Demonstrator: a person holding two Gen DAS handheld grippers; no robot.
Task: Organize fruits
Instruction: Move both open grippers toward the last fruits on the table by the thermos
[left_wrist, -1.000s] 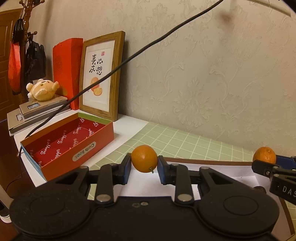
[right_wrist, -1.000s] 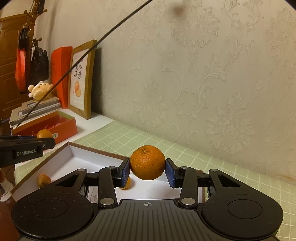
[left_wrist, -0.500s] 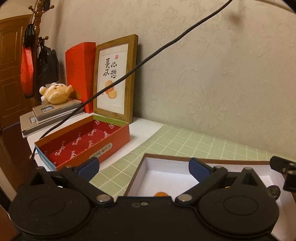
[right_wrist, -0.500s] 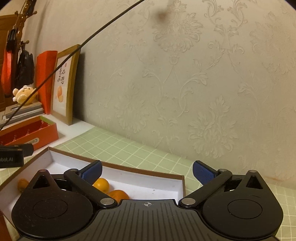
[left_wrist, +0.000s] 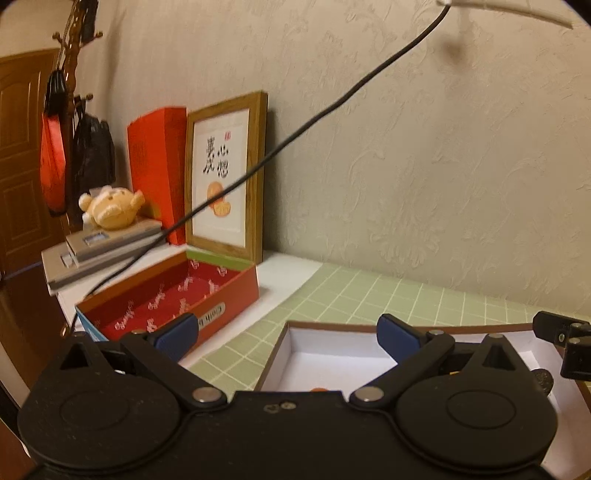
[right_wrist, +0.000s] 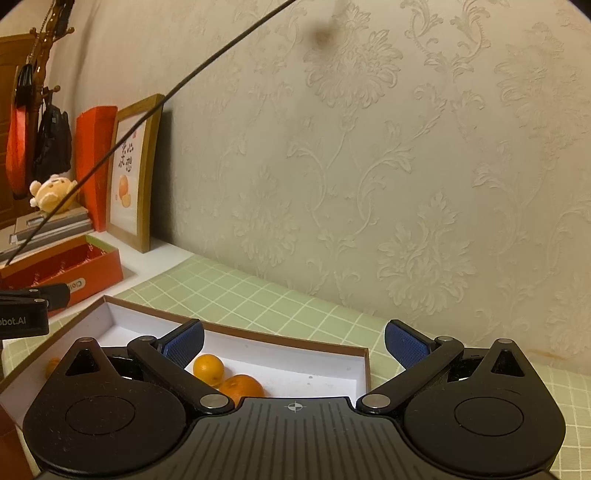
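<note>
A white box with a brown rim lies on the green checked mat. In the right wrist view it holds two oranges side by side, and a third orange at its left end. My right gripper is open and empty above the box. My left gripper is open and empty above the box's left end; a sliver of orange shows just over its body. The right gripper's finger shows at the right edge of the left wrist view.
An open red box sits left of the mat. Behind it stand a framed picture, a red bag and a plush toy on stacked books. A black cable hangs across. The wallpapered wall is close behind.
Both grippers held an orange one second ago. Both opened and let go; the oranges now lie in the white box. Both grippers have since lifted a little.
</note>
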